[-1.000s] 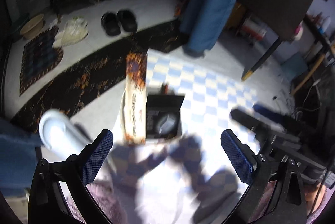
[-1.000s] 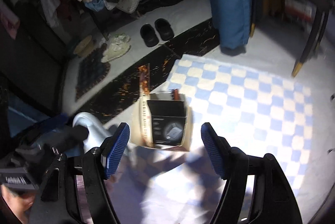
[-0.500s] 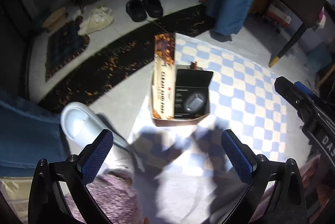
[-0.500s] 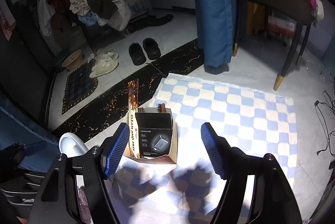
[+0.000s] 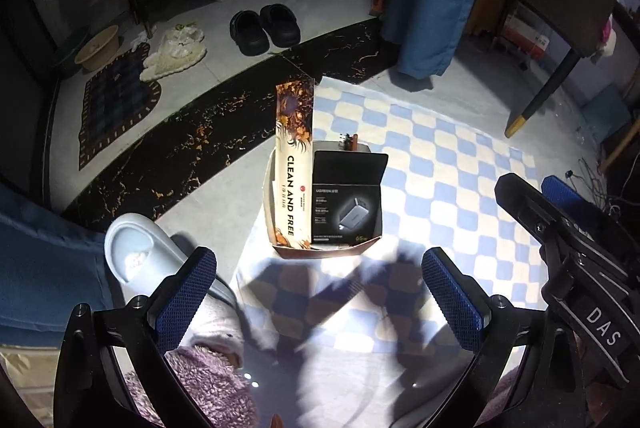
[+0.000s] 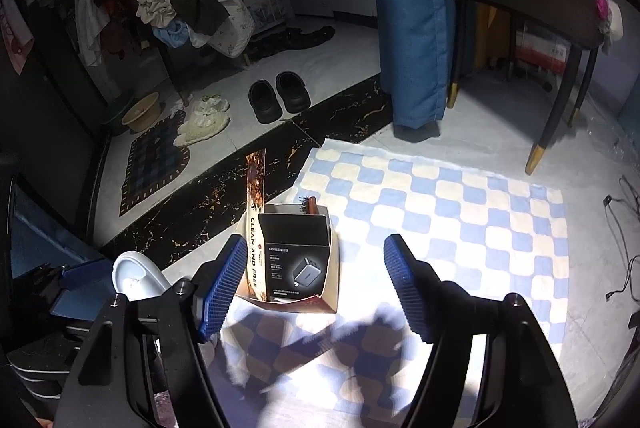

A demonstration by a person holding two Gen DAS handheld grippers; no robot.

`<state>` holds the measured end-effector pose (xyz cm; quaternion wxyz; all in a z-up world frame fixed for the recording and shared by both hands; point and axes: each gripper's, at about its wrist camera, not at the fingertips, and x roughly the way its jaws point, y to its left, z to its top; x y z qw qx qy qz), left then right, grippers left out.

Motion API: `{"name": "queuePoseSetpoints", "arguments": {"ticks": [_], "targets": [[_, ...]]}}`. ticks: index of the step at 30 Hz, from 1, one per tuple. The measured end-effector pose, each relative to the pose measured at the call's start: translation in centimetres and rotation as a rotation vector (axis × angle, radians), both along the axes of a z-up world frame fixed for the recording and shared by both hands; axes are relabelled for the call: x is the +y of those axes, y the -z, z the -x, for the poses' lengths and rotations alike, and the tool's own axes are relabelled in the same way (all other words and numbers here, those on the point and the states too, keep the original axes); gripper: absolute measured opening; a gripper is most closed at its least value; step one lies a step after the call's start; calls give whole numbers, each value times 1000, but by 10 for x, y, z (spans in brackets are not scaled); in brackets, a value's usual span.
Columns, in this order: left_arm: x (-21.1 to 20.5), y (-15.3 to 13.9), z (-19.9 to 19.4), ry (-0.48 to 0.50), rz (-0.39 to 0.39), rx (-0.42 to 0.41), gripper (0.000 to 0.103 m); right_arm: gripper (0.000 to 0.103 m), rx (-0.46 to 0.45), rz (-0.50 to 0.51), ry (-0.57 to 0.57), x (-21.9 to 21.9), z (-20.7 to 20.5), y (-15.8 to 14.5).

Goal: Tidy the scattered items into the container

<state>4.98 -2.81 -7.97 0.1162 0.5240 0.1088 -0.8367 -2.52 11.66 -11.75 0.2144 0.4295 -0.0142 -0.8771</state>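
Observation:
A small cardboard container (image 5: 362,249) (image 6: 330,302) stands on the blue-and-cream checkered mat (image 5: 448,164) (image 6: 460,212). In it stand a tall "CLEAN AND FREE" box (image 5: 294,164) (image 6: 256,228), a black charger box (image 5: 346,204) (image 6: 296,260) and a brown comb-like item (image 5: 352,142) (image 6: 310,206). My left gripper (image 5: 318,300) is open and empty, held above and in front of the container. My right gripper (image 6: 312,286) is open and empty, also above it; its body shows at the right of the left wrist view (image 5: 560,228).
A pale blue slipper (image 5: 136,256) (image 6: 136,278) lies left of the container. Black clogs (image 5: 264,28) (image 6: 280,100), white shoes (image 5: 176,48), a dark doormat (image 6: 156,160), a blue chair cover (image 6: 416,20) and table legs (image 6: 556,124) stand farther off. Cables (image 6: 624,212) lie at right.
Both grippers have risen and pulled back from the container, which now looks smaller and farther. Both stay open and empty.

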Motion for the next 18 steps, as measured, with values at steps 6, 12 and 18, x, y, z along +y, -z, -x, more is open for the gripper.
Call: {"name": "queuePoseSetpoints", "arguments": {"ticks": [6, 12, 18], "targets": [[-8, -6, -5, -46, 8, 19, 103, 71, -10, 20, 21, 4, 2, -1], [-10, -4, -9, -65, -3, 26, 103, 71, -35, 30, 32, 5, 5, 2], [-17, 0, -10, -58, -90, 29, 103, 71, -47, 41, 43, 7, 6, 3]]}}
